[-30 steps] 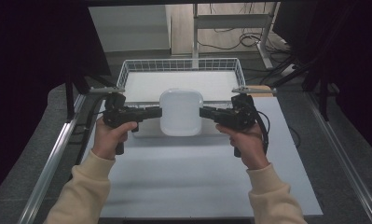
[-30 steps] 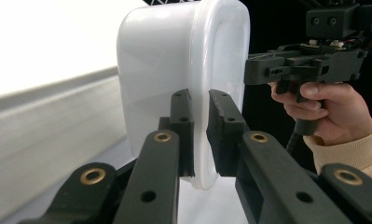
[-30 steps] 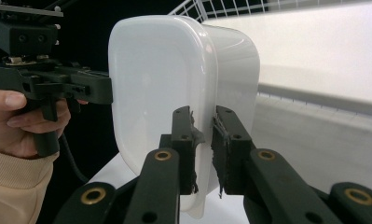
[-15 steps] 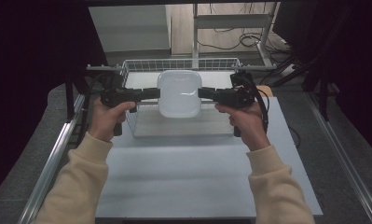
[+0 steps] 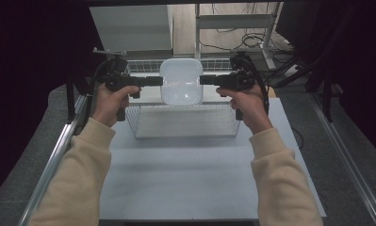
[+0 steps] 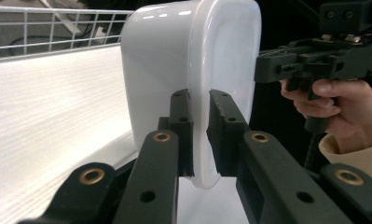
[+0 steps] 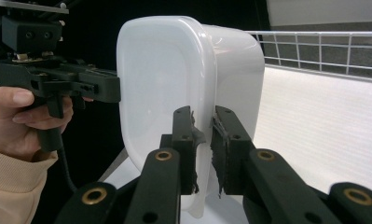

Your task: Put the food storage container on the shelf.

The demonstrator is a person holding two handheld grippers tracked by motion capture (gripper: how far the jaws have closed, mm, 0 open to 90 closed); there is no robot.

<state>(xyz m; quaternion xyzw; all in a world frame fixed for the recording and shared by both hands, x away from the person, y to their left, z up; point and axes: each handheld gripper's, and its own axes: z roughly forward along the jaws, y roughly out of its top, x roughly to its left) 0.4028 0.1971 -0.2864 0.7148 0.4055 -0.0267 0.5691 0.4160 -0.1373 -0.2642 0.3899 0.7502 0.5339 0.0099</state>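
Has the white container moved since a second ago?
Yes. The white container, clamped at its rim by the left gripper and right gripper, has gone away from the person, from the table's near part to above the wire basket.

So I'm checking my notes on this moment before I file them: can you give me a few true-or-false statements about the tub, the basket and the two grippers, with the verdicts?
1. The white tub is held by both grippers at once. True: the left gripper and the right gripper each clamp its rim.
2. The tub rests on the table. False: it is held in the air above the wire basket.
3. The wire basket has things in it. False: its floor shows bare.
4. The tub has a dark lid on. False: it is open and all white.
5. The person wears cream sleeves. True.
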